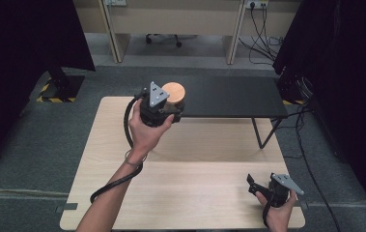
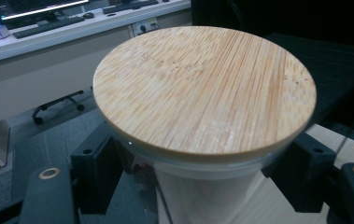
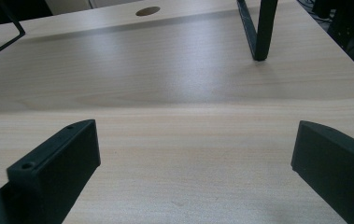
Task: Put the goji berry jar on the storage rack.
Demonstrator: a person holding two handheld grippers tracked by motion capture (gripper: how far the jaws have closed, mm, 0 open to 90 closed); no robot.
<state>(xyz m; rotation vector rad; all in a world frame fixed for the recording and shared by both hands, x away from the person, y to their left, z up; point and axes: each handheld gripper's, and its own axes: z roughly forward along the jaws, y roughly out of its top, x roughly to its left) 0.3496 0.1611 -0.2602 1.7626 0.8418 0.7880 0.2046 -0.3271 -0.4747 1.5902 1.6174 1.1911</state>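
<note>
Jar w/ round bamboo lid, pale body under the lid, clamped betw. the two black jaws of left gripper, one jaw on each side just below lid rim. Held upright, off the table, at the near left edge of the black shelf; in high view lid seen just beside gripper's grey plate. Left hand wrapped round gripper body, cable looping down past forearm. Right gripper low at near right corner of wooden table, well apart from jar, jaws wide apart, nothing betw. them but bare tabletop. Shelf leg standing on table ahead of right gripper.
</note>
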